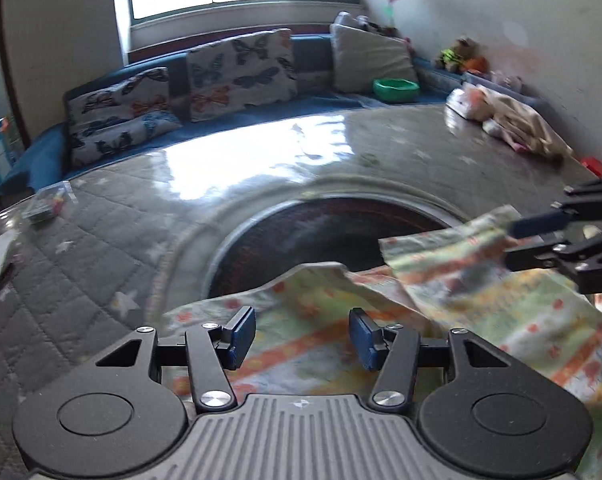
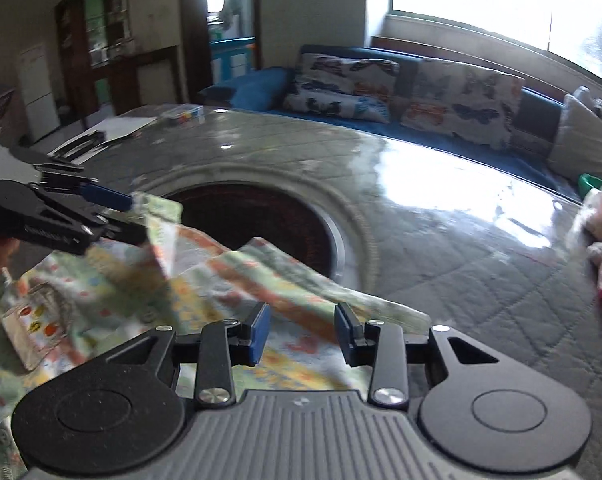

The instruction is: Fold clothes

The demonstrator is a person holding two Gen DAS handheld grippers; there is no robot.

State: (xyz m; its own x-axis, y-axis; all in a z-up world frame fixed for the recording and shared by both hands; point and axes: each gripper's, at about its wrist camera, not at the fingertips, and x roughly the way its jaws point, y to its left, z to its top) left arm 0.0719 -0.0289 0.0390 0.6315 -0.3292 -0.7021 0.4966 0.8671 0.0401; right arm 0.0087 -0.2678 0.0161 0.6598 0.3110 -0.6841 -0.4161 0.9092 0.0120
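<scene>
Patterned garment [image 1: 481, 304] lies rumpled on quilted grey table [image 1: 101, 280], at near edge of round dark opening [image 1: 325, 232]. Left wrist view alone shows green bowl [image 1: 395, 89] and heap of clothes [image 1: 509, 116] at far right. Right wrist view alone shows cabinet [image 2: 101, 36] and doorway.

Left gripper [image 1: 303, 338]: jaws spread above cloth, pinching nothing. Right gripper [image 2: 301, 332]: jaws parted over cloth, nothing between; in the other camera its pads seem to touch a raised fold, grip unclear.
</scene>
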